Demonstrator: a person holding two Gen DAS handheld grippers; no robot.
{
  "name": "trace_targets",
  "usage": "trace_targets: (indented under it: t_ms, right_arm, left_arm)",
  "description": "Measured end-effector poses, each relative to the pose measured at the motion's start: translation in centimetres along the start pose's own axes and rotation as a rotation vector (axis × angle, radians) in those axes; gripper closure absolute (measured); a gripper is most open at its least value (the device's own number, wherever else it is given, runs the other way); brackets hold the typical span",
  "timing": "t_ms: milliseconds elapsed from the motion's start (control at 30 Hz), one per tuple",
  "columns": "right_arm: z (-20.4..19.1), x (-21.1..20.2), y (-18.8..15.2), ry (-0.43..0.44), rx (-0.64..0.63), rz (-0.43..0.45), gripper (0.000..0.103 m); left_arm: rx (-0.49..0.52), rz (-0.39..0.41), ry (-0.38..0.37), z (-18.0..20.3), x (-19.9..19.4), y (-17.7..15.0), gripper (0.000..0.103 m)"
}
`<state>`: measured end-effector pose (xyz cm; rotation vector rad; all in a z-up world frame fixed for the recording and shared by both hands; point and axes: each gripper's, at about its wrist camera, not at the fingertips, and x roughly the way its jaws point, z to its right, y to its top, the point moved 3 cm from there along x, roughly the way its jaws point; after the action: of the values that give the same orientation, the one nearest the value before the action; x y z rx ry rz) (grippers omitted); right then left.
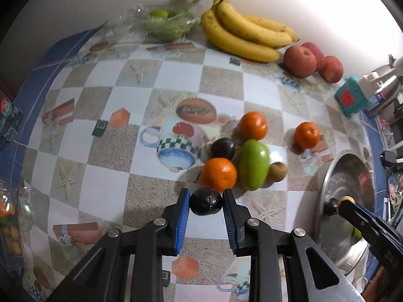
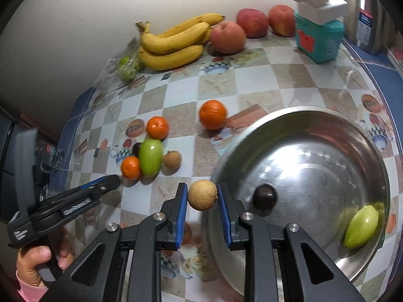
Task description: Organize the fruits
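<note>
Both jaws grip fruit: left gripper (image 1: 206, 202) a dark plum (image 1: 206, 202), right gripper (image 2: 202, 196) a tan longan (image 2: 202, 194).

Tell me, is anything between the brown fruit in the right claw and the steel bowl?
Nothing visible blocks it. The right claw holds the round brown fruit just beside the steel bowl, at its left rim. Inside the bowl lie only a dark fruit and a green fruit, with bare metal around them.

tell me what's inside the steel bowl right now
Inside the steel bowl: a dark round fruit and a green mango. The right gripper and the tan round fruit it holds cover the bowl's near-left part.
</note>
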<state>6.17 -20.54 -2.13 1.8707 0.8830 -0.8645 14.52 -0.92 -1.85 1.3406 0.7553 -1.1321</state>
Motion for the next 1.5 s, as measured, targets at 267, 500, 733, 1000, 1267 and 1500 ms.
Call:
trace_targets:
  t_ms: [267, 500, 733, 1000, 1267, 1500]
  right_arm:
    - [5.9, -1.4, 0.6, -0.1, 0.137, 0.02, 0.078]
    - [9.9, -2.9, 0.5, -0.15, 0.237, 0.041, 0.078]
    - [11.2, -3.0, 0.3, -0.164, 0.243, 0.032, 0.077]
    - [11.7, -2.2, -0.2, -0.167, 0.246, -0.002, 0.077]
    - [11.6, -2.0, -0.1, -0.182, 0.238, -0.008, 0.077]
    - [11.5, -2.1, 0.0, -0.201, 0.231, -0.003, 0.074]
  left_arm:
    - [0.087, 0.033, -0.056, 4.5, -1.8, -0.2, 0.074]
    - [0.243, 0.026, -0.13, 11.6, -3.1, -2.1, 0.074]
    - [0.383, -0.023, -0.151, 17.8, -1.7, -5.0, 0.074]
    - [0.406, -0.109, -0.162, 19.7, 1.1, -6.8, 0.074]
    - [0.414, -0.123, -0.152, 20.0, 2.1, -6.9, 0.074]
    - [0.42, -0.136, -0.162, 20.2, 2.1, -7.0, 0.072]
